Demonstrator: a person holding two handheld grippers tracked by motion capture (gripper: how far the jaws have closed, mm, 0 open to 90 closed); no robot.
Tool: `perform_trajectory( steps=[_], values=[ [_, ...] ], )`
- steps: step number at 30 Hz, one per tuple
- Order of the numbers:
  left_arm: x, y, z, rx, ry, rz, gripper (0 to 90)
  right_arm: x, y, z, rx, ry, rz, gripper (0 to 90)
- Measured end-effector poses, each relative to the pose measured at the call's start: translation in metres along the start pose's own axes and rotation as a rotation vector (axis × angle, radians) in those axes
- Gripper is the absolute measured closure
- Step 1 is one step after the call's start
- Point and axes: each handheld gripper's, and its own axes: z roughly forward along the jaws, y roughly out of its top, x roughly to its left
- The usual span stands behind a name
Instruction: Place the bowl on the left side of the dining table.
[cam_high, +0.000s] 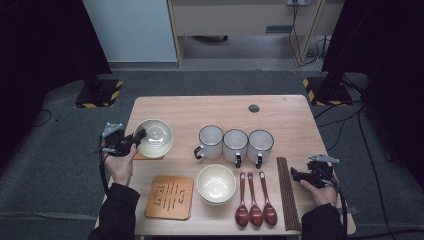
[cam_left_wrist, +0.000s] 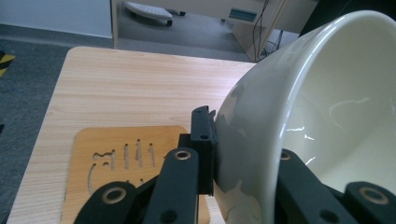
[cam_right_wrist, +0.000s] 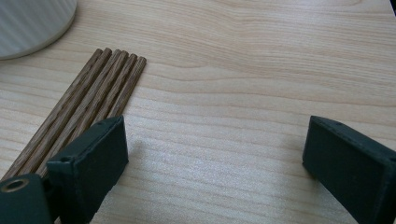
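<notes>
A cream bowl is gripped by its near rim in my left gripper at the table's left edge. In the left gripper view one jaw presses the bowl's outer wall and the other sits inside, so the left gripper is shut on the rim. A wooden coaster lies just under the bowl; whether the bowl rests on it I cannot tell. My right gripper stands open at the table's right edge beside a row of dark chopsticks. Nothing is between the right gripper's wide-apart jaws, and the chopsticks lie by its left jaw.
Three white mugs stand in a row mid-table. In front of them are stacked cream bowls, three brown spoons and a second cut-out coaster. A mug's base shows in the right gripper view. The back of the table is bare wood.
</notes>
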Motion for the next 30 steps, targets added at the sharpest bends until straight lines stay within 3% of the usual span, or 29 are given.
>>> perform_trajectory(
  steps=[12, 30],
  values=[
    [0.024, 0.002, 0.018, 0.023, 0.049, -0.007, 79.8, -0.001, 0.000, 0.001, 0.005, -0.016, 0.014, 4.5],
    [0.057, -0.001, 0.041, 0.064, 0.080, -0.066, 79.9, -0.001, 0.000, 0.001, 0.006, -0.017, 0.014, 4.4]
  ],
)
